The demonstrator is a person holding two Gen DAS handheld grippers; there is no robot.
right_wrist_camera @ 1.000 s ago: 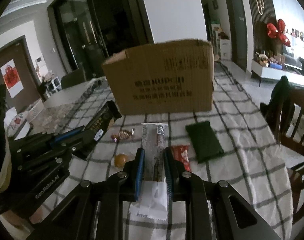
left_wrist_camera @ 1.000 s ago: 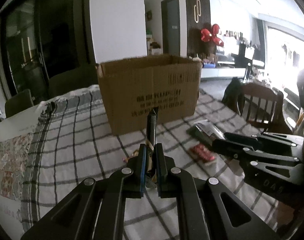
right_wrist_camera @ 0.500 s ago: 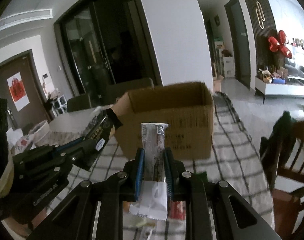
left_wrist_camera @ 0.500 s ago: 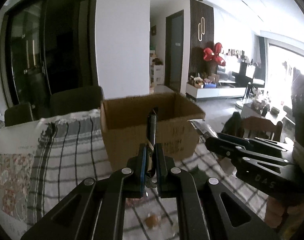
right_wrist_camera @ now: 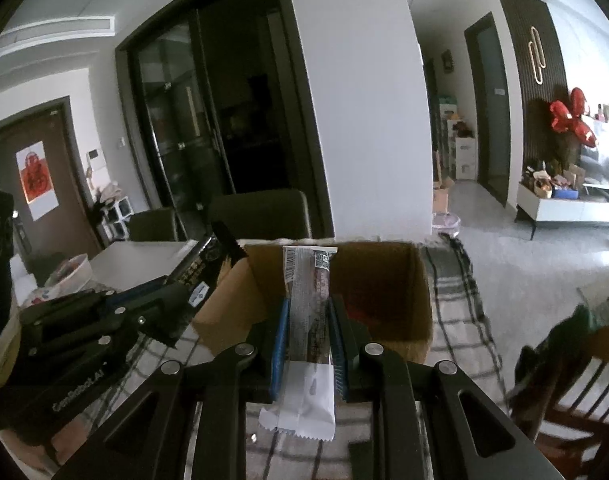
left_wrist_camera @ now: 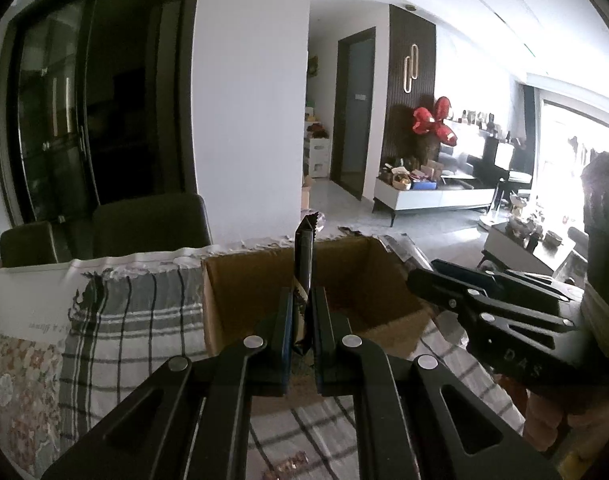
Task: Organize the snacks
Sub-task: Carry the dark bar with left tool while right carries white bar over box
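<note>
Two wrapped snacks carried up to the box mouth.

Our left gripper (left_wrist_camera: 302,308) is clamped edge-on on a dark snack packet (left_wrist_camera: 304,256); our right gripper (right_wrist_camera: 307,320) pinches a clear-wrapped snack bar (right_wrist_camera: 310,292) at mid-length, ends free, likely for a clean drop. Both hang at the near rim of the open cardboard box (right_wrist_camera: 384,280), on the checked tablecloth (left_wrist_camera: 136,320); release not yet made.
</note>
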